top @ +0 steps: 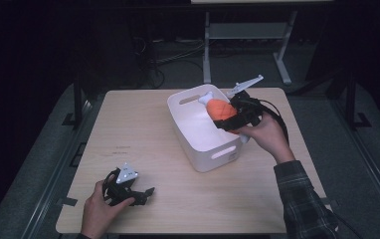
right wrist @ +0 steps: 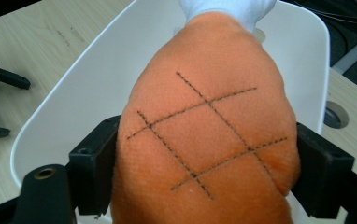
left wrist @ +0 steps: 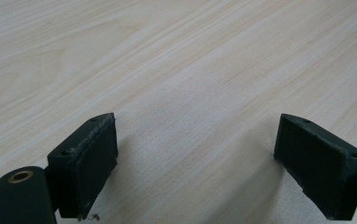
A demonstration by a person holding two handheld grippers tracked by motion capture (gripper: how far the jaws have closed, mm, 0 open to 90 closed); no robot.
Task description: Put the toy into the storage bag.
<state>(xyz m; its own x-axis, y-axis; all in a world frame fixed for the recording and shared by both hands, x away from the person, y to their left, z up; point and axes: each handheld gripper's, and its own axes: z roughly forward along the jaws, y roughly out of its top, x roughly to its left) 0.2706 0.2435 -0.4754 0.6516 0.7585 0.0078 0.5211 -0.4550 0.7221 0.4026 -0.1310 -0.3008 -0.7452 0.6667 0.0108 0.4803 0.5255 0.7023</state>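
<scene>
An orange plush drumstick (top: 221, 110) with a white bone end and dark cross-stitching (right wrist: 209, 126) hangs over the right side of a white plastic bin (top: 198, 144). My right gripper (top: 232, 115) is shut on it, one jaw pressing each side of the plush (right wrist: 200, 172). The bin's white wall (right wrist: 74, 98) lies below and behind the toy. At the table's front left my left gripper (top: 145, 194) rests low over the bare wood, open, with nothing between its pads (left wrist: 85, 158).
The light wooden table (top: 128, 129) has bare room left of the bin. In the right gripper view the other gripper's tips (right wrist: 3, 79) show far left. A round cable hole (right wrist: 336, 115) sits beyond the bin. Table legs and cables stand behind the far edge.
</scene>
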